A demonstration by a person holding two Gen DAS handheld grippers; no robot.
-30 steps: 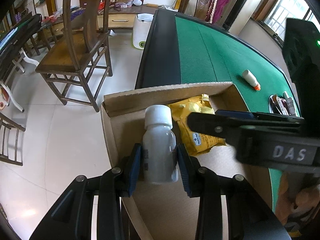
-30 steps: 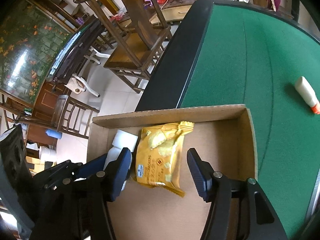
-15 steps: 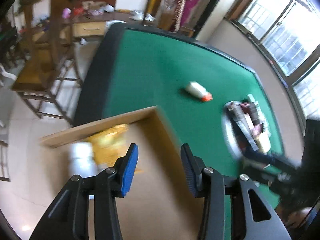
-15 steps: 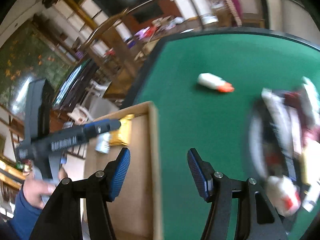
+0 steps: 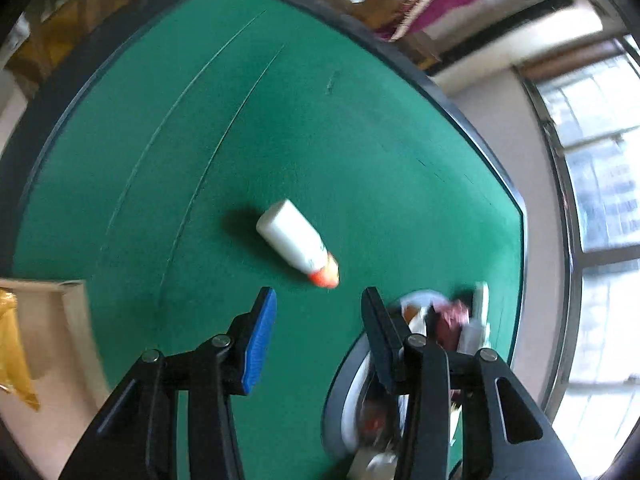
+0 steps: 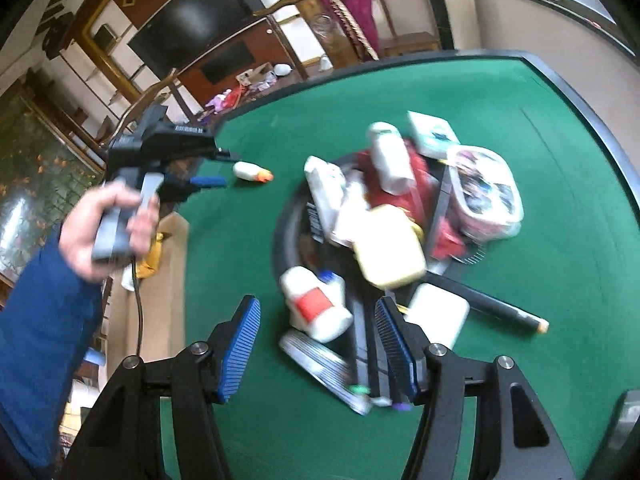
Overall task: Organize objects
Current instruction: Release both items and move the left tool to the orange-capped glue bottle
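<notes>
Two grippers hover over the green felt table [image 5: 360,128], both with jaws spread wide and nothing between them. The left gripper [image 5: 318,308] points down at the felt, its fingers framing bare cloth just short of a white bottle with an orange cap [image 5: 298,246] that lies on its side, cap end nearest the fingertips but not touching them. In the right wrist view the left hand [image 6: 106,226] shows bare, wrapped around the grey handle with a blue sleeve behind it, holding its tool out level above the table edge, its tips aimed toward the same bottle [image 6: 252,171]. The right gripper [image 6: 318,316] tilts down over a dark round tray [image 6: 286,240] heaped with packets and containers; a white bottle with a red label [image 6: 316,306] lies between its open fingers, not gripped. A yellow box [image 6: 390,250] tops the heap and a black marker [image 6: 502,312] lies on the felt beside the tray. The cardboard box [image 5: 60,332] sits at the table's edge, well apart from the tray, with a yellow snack packet [image 5: 12,344] inside.
</notes>
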